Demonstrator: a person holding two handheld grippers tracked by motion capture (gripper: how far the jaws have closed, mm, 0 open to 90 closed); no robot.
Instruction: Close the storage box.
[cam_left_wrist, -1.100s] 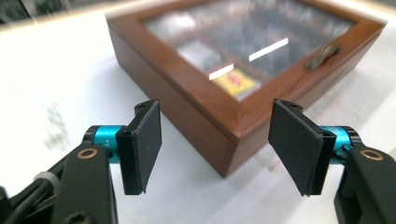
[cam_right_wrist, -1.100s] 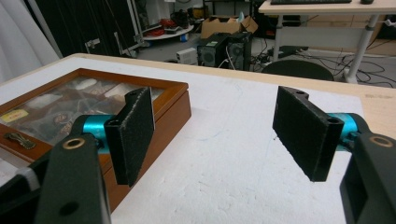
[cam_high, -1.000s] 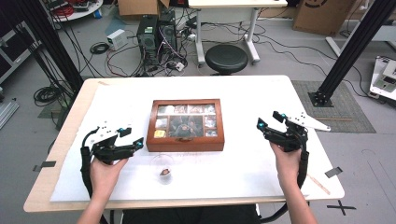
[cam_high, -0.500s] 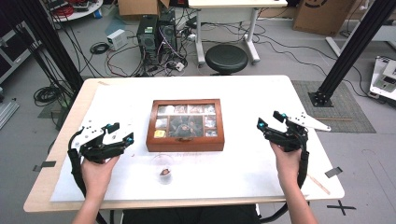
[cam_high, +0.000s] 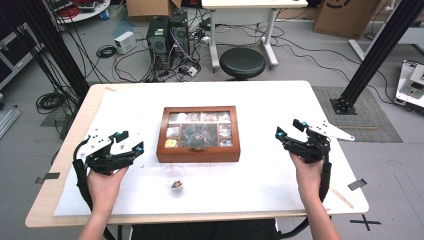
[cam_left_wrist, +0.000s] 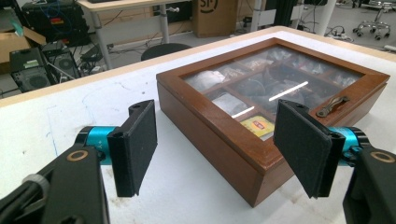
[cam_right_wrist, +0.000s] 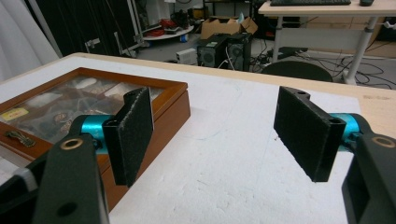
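High view had my left gripper (cam_high: 129, 142) at about eight o'clock of the wooden box (cam_high: 198, 134), drawn back from where it hung a second before, farther from the small glass cup (cam_high: 176, 183) at six o'clock; my right gripper (cam_high: 288, 129) held at three o'clock, unmoved; both tongs stood spread, pinching nothing; the box sat shut mid-table (cam_high: 260, 100), its latch (cam_left_wrist: 330, 106) toward me; I judged the left was lining up on the box's near corner
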